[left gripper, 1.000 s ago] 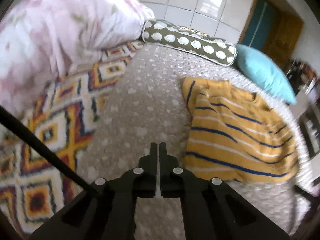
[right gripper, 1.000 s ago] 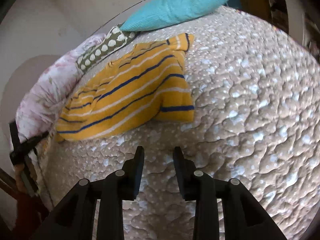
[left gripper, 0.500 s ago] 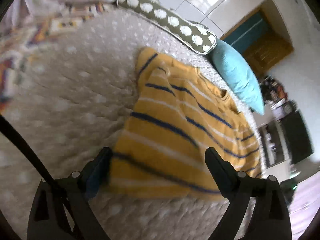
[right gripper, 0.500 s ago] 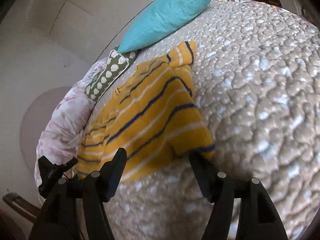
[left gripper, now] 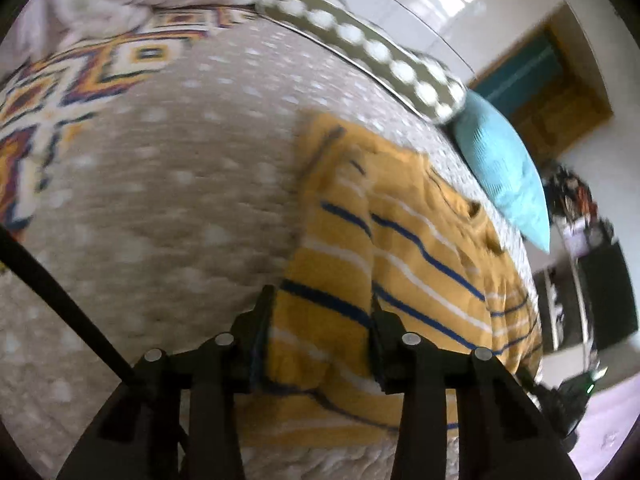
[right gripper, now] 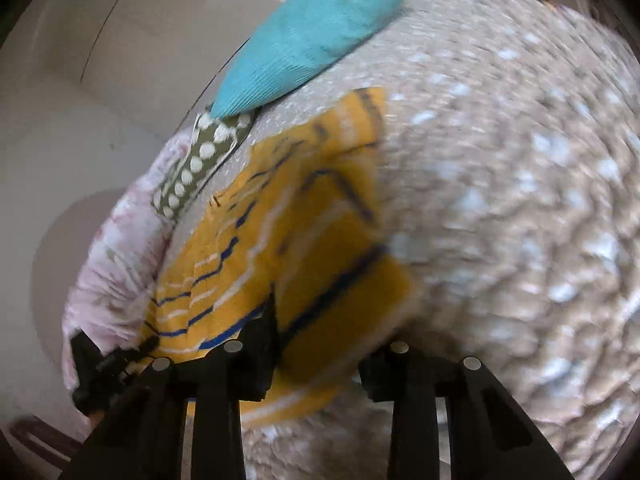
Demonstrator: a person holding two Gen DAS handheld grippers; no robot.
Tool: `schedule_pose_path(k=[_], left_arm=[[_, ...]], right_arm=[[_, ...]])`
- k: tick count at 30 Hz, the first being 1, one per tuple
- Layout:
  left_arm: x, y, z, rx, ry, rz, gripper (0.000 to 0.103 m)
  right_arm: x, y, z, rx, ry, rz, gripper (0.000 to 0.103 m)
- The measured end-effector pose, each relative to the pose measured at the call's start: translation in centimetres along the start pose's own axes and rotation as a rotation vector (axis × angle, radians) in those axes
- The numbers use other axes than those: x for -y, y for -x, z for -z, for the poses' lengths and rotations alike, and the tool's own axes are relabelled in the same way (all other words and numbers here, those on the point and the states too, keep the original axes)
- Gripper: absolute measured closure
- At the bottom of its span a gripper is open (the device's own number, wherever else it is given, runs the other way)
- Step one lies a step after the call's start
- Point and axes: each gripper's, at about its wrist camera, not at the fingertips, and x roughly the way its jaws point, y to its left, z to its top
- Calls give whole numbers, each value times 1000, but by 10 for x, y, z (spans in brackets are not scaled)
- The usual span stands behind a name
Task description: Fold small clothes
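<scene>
Both tools straddle the near hem of the yellow striped sweater (left gripper: 420,248), which lies flat on the dotted bedspread (left gripper: 180,200). Left tool (left gripper: 322,320): jaws have just been closing, hem corner between them, partly spread; whether the pads press it I cannot tell. Right tool (right gripper: 320,332): likewise closing over the opposite corner, grip unclear through blur.

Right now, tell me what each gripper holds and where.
Both jaws have just been closing over the yellow striped sweater's bottom hem, one near each corner; whether either grips yet cannot be told.
</scene>
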Motion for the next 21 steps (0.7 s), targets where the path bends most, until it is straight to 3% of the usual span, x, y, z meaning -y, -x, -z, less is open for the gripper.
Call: schedule_pose_path(k=[2,4,8,11,15,21], left_arm=[[-18,12,-1,16,58,-1,56],[-31,24,1,44,95,-15,55],[-47,48,13,123,117,-139,52],[-55,56,27,158,140,-148,46],[-52,62,42,187,90,-142,44],[-46,78,48,243,7,-149,37]], right_arm=[[15,10,2,0,-45,-35,69],[20,25,5,8,-39,-9,67],[1,55,16,43,86,123,59],[-26,64,29,45,207,172,59],[-63,58,49,47,346,229,59],[-112,25,81,-14,519,228,55]])
